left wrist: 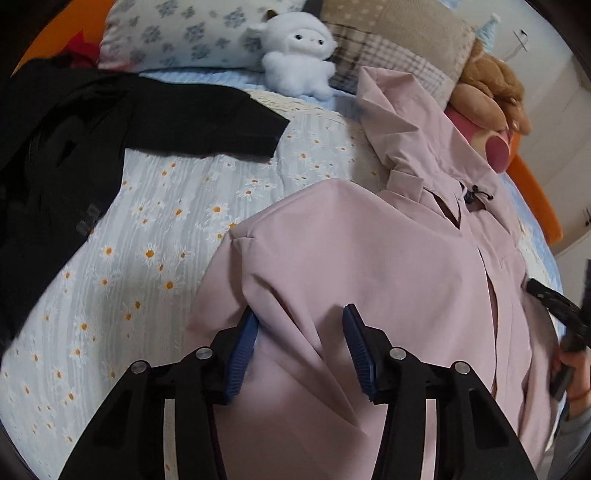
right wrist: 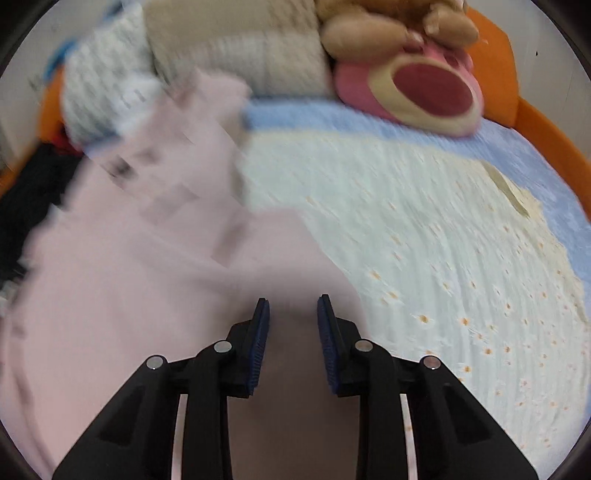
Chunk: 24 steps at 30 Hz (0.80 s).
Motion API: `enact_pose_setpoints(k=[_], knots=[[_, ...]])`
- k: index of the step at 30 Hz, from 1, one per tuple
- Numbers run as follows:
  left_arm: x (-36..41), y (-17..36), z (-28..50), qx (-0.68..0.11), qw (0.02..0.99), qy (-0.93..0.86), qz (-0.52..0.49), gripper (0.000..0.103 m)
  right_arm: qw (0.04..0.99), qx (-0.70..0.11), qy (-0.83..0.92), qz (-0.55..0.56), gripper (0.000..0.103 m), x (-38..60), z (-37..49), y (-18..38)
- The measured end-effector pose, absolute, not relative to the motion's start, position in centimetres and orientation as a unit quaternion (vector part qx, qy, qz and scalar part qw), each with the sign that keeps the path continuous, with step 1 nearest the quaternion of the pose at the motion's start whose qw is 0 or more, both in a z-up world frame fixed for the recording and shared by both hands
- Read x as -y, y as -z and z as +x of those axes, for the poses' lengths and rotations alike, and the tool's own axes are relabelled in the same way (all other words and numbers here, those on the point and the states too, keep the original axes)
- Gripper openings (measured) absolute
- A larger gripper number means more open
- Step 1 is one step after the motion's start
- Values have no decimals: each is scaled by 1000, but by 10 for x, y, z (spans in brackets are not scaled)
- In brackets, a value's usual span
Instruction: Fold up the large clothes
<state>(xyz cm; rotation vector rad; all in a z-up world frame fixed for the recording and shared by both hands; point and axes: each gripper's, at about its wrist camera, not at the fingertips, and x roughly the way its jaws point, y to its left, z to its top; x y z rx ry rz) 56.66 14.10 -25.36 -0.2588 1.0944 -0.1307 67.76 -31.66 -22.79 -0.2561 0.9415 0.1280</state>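
A large pale pink hooded jacket [left wrist: 351,258] lies front up on the daisy-print bedspread [left wrist: 155,229], hood toward the pillows. My left gripper [left wrist: 301,321] is open, its blue pads straddling a raised fold of the jacket's left side, not closed on it. My right gripper [right wrist: 293,310] is open over the jacket's right edge [right wrist: 147,258], with pink cloth between and under the pads; this view is blurred by motion. The right gripper also shows at the right edge of the left wrist view [left wrist: 561,317].
A black garment [left wrist: 74,155] lies spread at the left. Pillows [left wrist: 192,33], a white plush [left wrist: 299,55] and a brown-and-pink plush [right wrist: 406,74] sit at the bed's head. An orange bed frame [right wrist: 546,122] rims the mattress.
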Motion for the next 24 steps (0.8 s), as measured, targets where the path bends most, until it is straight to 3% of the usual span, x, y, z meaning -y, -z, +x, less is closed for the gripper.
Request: enact_pose_setpoints(k=[3, 6, 7, 9, 11, 13, 15, 19, 24], knots=[[-136, 242, 558, -512, 850, 69, -105, 58, 889, -433, -70, -129, 30, 318, 665, 233], [-154, 214, 535, -479, 856, 99, -167, 64, 895, -420, -95, -117, 34, 307, 636, 214], [-162, 204, 527, -469, 857, 105, -185, 68, 896, -413, -111, -116, 40, 301, 625, 206], [-171, 188, 515, -460, 859, 106, -198, 78, 896, -392, -160, -130, 73, 275, 575, 184], [-178, 172, 500, -463, 862, 99, -182, 79, 893, -373, -207, -145, 81, 249, 526, 168], [-185, 159, 478, -464, 865, 91, -167, 83, 879, -361, -270, -154, 82, 219, 457, 156], [-192, 151, 454, -461, 867, 90, -165, 89, 866, -348, -321, -159, 94, 192, 393, 153], [-200, 151, 389, -457, 872, 87, -155, 92, 842, -321, -396, -175, 98, 137, 265, 177], [-213, 193, 317, -496, 845, 87, -181, 92, 812, -333, -423, -226, 97, 68, 164, 241]])
